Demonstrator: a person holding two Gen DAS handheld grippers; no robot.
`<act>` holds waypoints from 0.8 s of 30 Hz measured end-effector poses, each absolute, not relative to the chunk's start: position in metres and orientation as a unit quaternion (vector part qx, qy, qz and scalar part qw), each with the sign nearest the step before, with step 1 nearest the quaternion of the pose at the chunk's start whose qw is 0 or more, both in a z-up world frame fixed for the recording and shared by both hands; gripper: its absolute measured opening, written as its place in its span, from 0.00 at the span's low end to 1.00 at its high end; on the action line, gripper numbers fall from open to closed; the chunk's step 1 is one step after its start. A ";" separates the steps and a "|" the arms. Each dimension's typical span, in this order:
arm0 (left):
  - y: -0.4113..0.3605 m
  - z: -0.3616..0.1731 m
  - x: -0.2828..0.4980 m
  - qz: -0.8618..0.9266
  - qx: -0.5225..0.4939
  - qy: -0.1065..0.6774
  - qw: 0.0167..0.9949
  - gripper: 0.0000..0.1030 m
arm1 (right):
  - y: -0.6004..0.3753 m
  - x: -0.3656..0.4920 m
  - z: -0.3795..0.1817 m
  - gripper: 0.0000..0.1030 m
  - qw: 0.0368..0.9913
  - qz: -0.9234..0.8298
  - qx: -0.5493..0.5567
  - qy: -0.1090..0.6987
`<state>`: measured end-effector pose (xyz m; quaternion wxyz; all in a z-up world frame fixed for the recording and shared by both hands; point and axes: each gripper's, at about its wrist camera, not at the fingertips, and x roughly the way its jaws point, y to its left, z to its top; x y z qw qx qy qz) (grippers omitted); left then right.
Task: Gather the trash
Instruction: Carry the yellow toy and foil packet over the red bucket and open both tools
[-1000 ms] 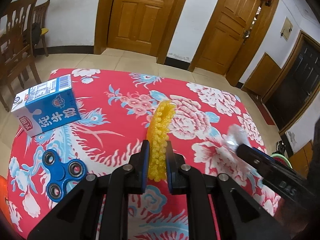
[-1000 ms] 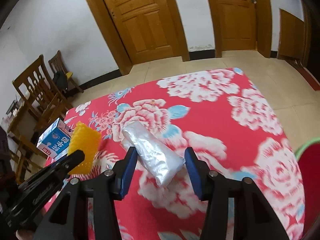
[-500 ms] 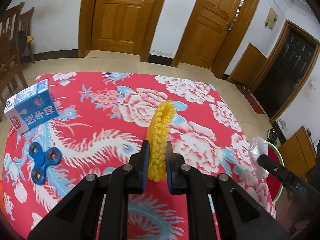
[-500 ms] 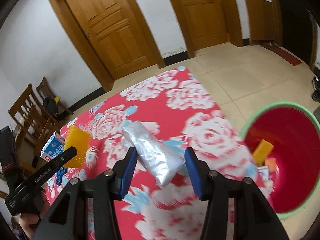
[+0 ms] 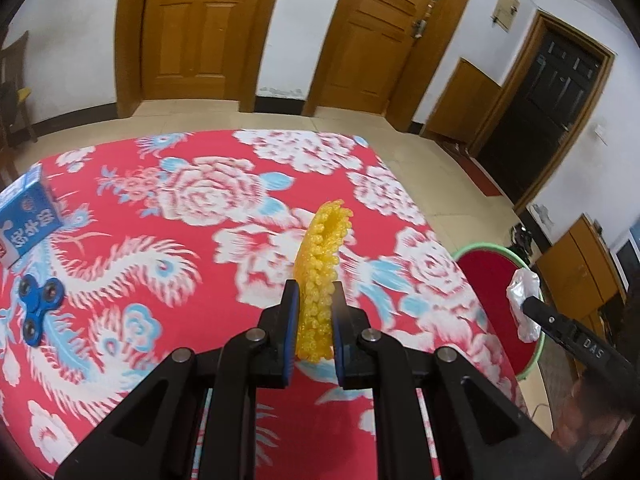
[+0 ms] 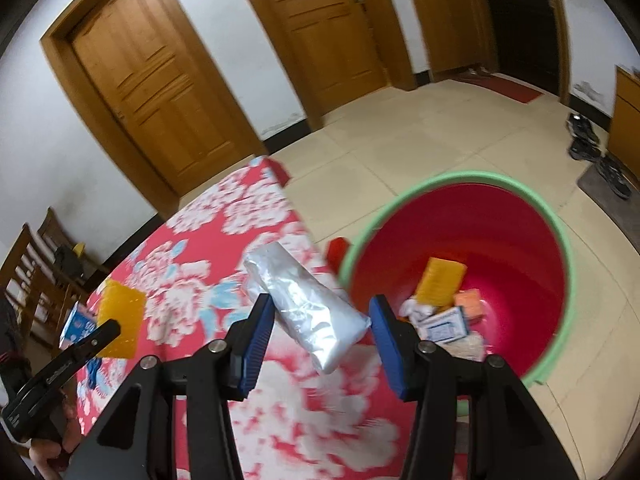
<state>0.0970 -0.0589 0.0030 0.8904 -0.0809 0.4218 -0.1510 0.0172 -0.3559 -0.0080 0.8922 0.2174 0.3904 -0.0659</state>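
My left gripper (image 5: 314,308) is shut on a yellow bumpy pad (image 5: 322,256) and holds it upright above the red floral table (image 5: 168,216). My right gripper (image 6: 320,320) holds a silver foil bag (image 6: 308,304) between its blue pads, near the table's right edge. The bag also shows in the left wrist view (image 5: 524,296). A red bin with a green rim (image 6: 472,248) stands on the floor beside the table, with several pieces of trash inside. The yellow pad shows in the right wrist view (image 6: 120,320).
A blue milk carton (image 5: 26,216) and a blue fidget spinner (image 5: 40,304) lie on the table's left side. Wooden doors (image 5: 196,28) line the far wall. Wooden chairs (image 6: 36,264) stand at the far left. Shoes (image 6: 588,144) lie on the tiled floor.
Both grippers have moved right with their loads. The right gripper now hangs near the table edge beside the red bin, which has come into fuller view.
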 end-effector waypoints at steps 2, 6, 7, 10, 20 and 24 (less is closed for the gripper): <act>-0.069 0.003 0.095 -0.160 -0.074 0.424 0.888 0.13 | -0.367 0.012 -0.011 0.51 0.891 -0.079 0.222 0.389; -0.088 0.005 0.093 -0.176 -0.061 0.425 0.885 0.13 | -0.387 0.005 -0.020 0.51 0.886 -0.101 0.231 0.389; -0.092 0.005 0.093 -0.179 -0.059 0.426 0.885 0.13 | -0.391 0.004 -0.023 0.51 0.885 -0.106 0.234 0.389; -0.107 0.006 0.091 -0.192 -0.050 0.427 0.882 0.13 | -0.404 0.000 -0.029 0.51 0.881 -0.119 0.240 0.390; -0.152 0.003 0.089 -0.243 -0.023 0.433 0.868 0.13 | -0.445 -0.010 -0.047 0.54 0.862 -0.156 0.278 0.394; -0.166 0.003 0.089 -0.252 -0.013 0.433 0.865 0.13 | -0.453 -0.014 -0.048 0.54 0.860 -0.162 0.285 0.391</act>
